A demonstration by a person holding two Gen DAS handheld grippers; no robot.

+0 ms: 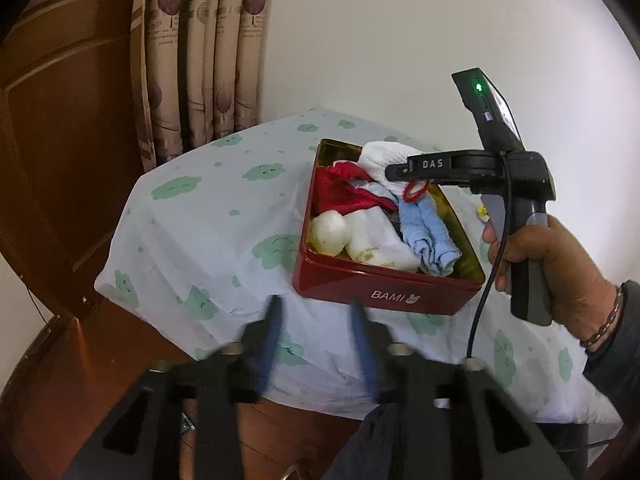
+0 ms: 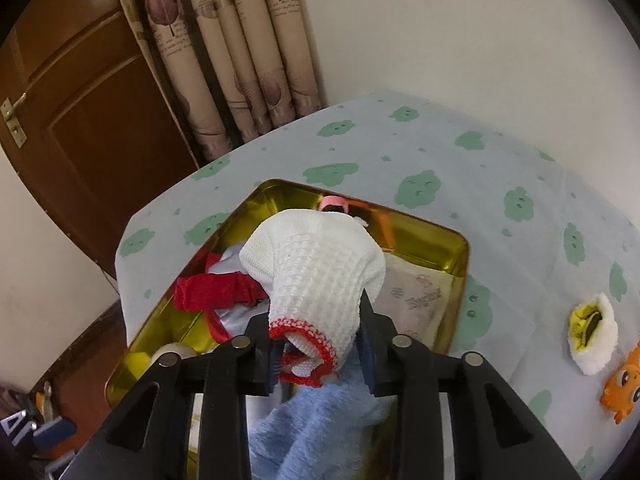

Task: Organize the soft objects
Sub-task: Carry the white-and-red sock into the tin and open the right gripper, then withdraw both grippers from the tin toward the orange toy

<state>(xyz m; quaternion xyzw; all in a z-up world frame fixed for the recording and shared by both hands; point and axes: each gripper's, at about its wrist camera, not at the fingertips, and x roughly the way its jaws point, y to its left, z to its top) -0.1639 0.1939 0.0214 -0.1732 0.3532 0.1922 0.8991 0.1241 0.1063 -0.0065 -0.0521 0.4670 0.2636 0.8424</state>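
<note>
Currently, step in hand: dropping a white knitted sock [image 2: 316,268] with a red cuff into the red tin [image 1: 384,288] on the bench [image 1: 208,216]; I judge this the release stage of one placement.
Right gripper [image 2: 320,356]: over the tin, its jaws a little apart with the sock's cuff between them; the pads do not seem to press on it any more, so the sock looks let go or nearly so.
Sock's place: draped over the tin's contents, toe toward the far gold wall, cuff near the gripper.
Tin's contents: a red cloth [image 1: 344,192], a light blue towel [image 1: 428,236], a cream sock [image 1: 380,248] and a pale roll [image 1: 329,233].
Left gripper [image 1: 316,316]: jaws apart, empty, hanging in front of the tin's near wall.
Left outside: a white-and-yellow piece [image 2: 592,336] and an orange toy [image 2: 624,384] lie on the cloth to the tin's right.
Next move calls for: lifting the right gripper clear without snagging the cuff, then reaching for the white-and-yellow piece.
</note>
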